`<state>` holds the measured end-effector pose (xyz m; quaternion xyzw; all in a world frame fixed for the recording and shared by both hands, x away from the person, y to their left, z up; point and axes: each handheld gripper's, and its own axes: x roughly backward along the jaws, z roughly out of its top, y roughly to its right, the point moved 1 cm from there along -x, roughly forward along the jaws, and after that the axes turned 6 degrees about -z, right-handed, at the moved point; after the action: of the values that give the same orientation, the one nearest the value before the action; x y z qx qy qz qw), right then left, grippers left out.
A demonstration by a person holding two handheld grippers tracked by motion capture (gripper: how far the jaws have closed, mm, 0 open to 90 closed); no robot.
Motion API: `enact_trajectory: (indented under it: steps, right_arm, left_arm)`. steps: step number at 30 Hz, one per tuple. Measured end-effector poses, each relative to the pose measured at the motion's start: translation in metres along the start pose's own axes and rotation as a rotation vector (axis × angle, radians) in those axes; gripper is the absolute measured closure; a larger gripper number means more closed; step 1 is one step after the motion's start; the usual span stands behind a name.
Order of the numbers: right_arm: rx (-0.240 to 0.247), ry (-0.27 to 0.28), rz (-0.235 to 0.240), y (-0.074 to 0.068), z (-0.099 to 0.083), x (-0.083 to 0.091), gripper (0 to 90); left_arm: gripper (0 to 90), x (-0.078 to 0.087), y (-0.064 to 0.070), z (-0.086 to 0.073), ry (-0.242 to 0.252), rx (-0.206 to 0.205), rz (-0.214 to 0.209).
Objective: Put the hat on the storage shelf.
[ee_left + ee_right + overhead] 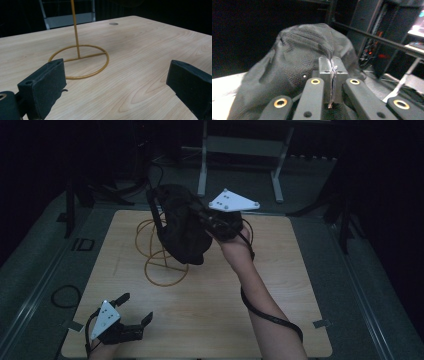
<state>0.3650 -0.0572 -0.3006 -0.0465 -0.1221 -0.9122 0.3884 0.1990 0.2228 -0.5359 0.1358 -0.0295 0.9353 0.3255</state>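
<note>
The right tool (197,215) is raised far across the scene with jaws clamped, while the left tool (136,311) rests near-left, jaws spread.

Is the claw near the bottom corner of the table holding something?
No, the left claw is wide open over the bare wooden table, with nothing between its pads.

The room is dim and murky from above, the table (210,310) the only pale patch, while the near jaws blur softly and background corners sink to black.
</note>
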Motion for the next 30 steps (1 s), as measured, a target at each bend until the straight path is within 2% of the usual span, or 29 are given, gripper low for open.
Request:
enact_trajectory:
  steps: [7,14,19,25,30]
  right_arm:
    - [-0.013,-0.048,0.048,-0.011,-0.009,-0.027,88.9]
    - [-0.030,-0.111,0.084,-0.020,-0.024,-0.052,88.9]
    - [-0.036,-0.142,0.105,-0.027,-0.031,-0.067,88.8]
    - [-0.050,-0.167,0.118,-0.033,-0.036,-0.080,88.6]
    - [-0.065,-0.161,0.134,-0.034,-0.038,-0.083,87.7]
  left_arm:
    - [2.9,-0.006,0.000,-0.005,-0.049,-0.012,0.014]
    - [2.9,-0.007,-0.002,-0.008,-0.049,0.014,-0.003]
    - [2.9,-0.007,-0.001,-0.008,-0.048,0.013,-0.013]
    - [2.9,-0.006,-0.001,-0.008,-0.044,0.017,-0.026]
    - [2.9,-0.007,-0.001,-0.010,-0.047,0.021,-0.033]
